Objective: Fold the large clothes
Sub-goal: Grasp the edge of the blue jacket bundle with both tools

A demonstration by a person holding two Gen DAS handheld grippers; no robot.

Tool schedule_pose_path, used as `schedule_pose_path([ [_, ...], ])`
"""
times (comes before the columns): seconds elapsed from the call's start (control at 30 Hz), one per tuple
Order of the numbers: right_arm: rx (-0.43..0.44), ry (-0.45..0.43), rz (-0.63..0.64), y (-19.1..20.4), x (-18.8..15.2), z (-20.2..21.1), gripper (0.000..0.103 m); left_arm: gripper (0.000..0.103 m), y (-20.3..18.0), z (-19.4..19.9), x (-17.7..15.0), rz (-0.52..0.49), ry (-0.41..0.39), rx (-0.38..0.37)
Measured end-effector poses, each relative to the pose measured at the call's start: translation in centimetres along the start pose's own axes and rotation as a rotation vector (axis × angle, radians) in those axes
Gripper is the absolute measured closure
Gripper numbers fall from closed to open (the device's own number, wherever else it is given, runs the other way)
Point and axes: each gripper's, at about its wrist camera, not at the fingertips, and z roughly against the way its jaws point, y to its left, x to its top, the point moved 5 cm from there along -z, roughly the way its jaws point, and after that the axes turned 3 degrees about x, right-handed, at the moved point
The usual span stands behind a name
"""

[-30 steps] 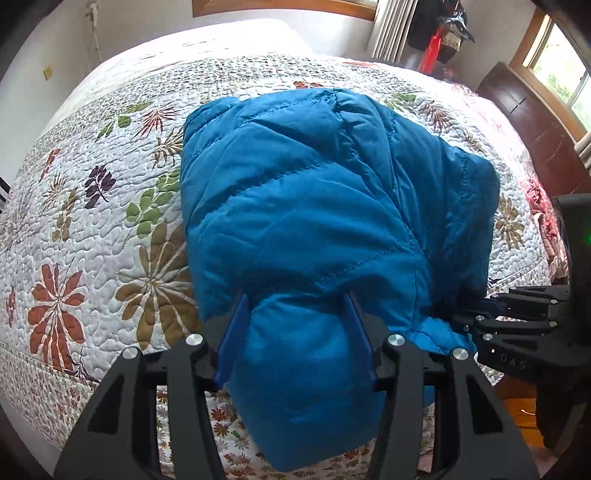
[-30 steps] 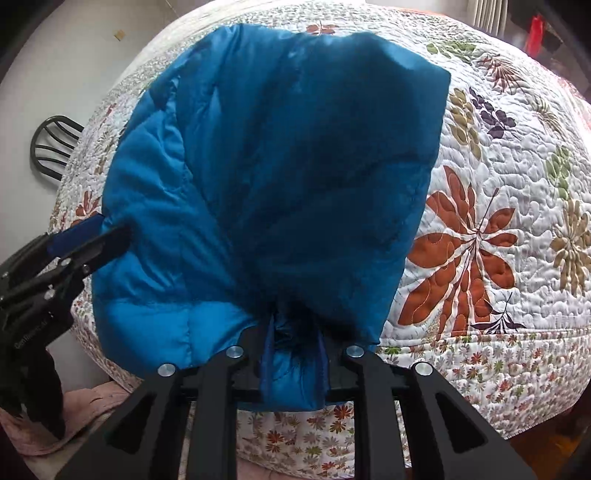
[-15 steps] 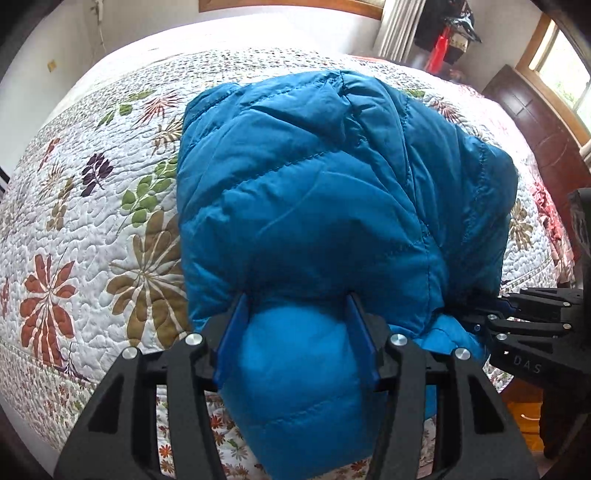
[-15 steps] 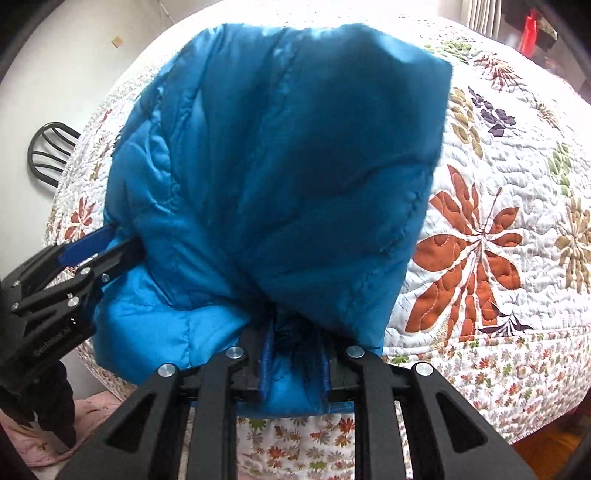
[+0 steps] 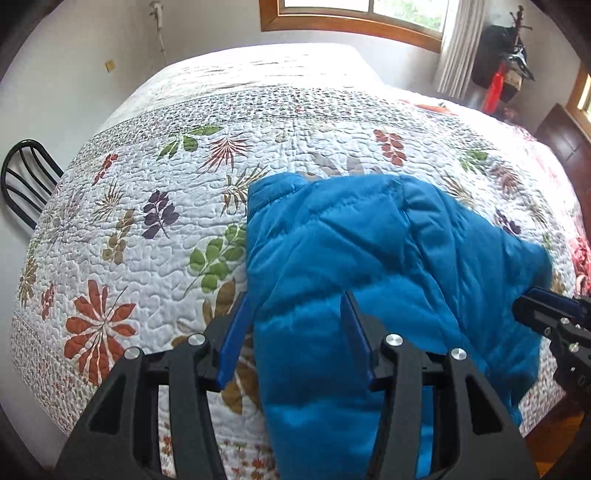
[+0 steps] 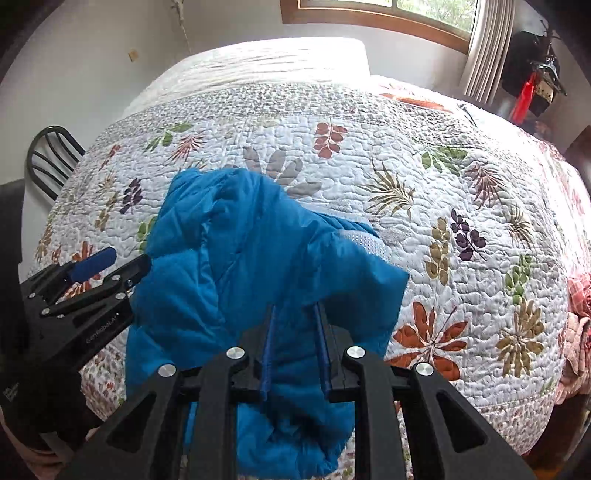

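Both grippers grasp the blue jacket (image 5: 369, 251) over the quilted bed (image 5: 147, 221): left gripper (image 5: 295, 332) closing at 6 o'clock, right gripper (image 6: 295, 343) clenched on a fold.

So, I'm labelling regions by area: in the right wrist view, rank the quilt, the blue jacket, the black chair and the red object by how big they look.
1. Quilt
2. Blue jacket, nearer the camera, so flattered
3. Black chair, partly hidden
4. Red object, far off

Home bedroom. Ahead of the fingers: bed (image 5: 295, 122) under a leaf-print quilt (image 5: 129, 229), wood-framed window (image 5: 351, 18) with curtain (image 5: 456, 48) beyond it. Black metal chair (image 5: 22, 181) off to the fingers' left, against a white wall.
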Motion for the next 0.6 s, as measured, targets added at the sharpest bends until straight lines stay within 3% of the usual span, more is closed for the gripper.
schedule_pose_path([
  [0.3, 0.001, 0.123, -0.067, -1.8, -1.0, -5.6, 0.091, 0.054, -1.4, -4.3, -0.2, 0.022, 0.085, 0.007],
  [0.47, 0.011, 0.125, -0.083, -2.1, -1.8, -6.9, 0.092, 0.054, -2.1, -5.6, -1.0, 0.013, 0.104, 0.036],
  [0.6, 0.030, 0.123, -0.102, -2.4, -1.9, -7.2, 0.092, 0.054, -1.7, -6.2, -1.2, 0.048, 0.123, 0.005],
])
